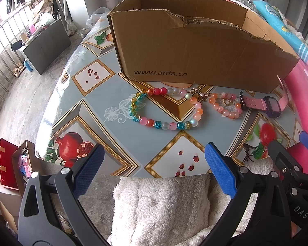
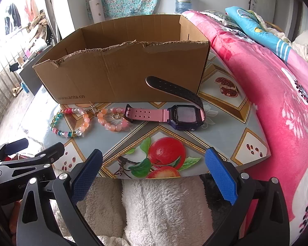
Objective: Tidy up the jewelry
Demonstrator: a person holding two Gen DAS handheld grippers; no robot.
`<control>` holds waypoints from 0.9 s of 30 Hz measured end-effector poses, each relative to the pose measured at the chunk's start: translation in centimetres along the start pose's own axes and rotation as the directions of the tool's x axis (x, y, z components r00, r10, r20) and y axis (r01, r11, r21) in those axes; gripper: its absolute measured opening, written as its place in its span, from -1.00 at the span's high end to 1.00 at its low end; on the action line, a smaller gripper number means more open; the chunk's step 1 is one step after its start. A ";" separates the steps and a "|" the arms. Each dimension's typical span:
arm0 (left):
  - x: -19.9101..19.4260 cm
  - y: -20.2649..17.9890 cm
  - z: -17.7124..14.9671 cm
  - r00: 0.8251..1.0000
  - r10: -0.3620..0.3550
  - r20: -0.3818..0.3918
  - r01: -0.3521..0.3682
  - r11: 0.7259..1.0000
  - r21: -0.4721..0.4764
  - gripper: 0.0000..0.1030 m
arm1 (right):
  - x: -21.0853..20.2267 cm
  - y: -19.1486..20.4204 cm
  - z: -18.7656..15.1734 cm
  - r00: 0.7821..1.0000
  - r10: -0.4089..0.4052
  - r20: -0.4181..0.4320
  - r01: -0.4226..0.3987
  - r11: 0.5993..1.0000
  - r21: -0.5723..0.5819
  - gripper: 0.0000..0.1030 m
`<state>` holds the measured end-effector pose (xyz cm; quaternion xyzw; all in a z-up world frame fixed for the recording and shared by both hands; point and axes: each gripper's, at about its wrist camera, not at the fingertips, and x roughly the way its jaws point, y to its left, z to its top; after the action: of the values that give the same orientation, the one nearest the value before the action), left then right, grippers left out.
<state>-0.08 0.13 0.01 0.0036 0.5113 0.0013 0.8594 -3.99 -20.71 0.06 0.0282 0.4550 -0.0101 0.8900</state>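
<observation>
Both grippers, left & right, spread wide, empty, near table edge. Cardboard box interior hidden. Bead bracelets, pink watch just in front, on table.

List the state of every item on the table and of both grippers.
Cardboard box: open-topped, front edge torn.
Multicolour bead bracelet: flat on table, outside box.
Orange-pink bead bracelet: flat, beside watch.
Pink watch: unbuckled, one strap curling up.
Left gripper: open, empty.
Right gripper: open, empty.
</observation>
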 end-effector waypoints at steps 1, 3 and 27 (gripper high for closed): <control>0.0 0.0 0.0 1.000 0.001 0.001 -0.001 1.000 0.001 -0.83 | 0.0 0.0 0.0 1.000 -0.001 0.001 0.001 1.000 0.000 -0.89; 0.0 -0.1 0.0 1.000 0.002 0.001 -0.002 1.000 0.001 -0.83 | 0.0 -0.1 0.0 1.000 -0.003 0.003 0.003 1.000 0.000 -0.89; -1.6 2.1 -0.9 0.998 -0.026 0.058 0.025 1.000 0.018 -0.83 | -1.7 -1.0 -0.3 0.988 0.102 0.112 -0.097 0.994 -0.048 -0.89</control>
<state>-1.64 2.22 0.98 0.0048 0.4860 -0.0141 0.8738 -5.24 -21.70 1.24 0.0312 0.4013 0.0426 0.9144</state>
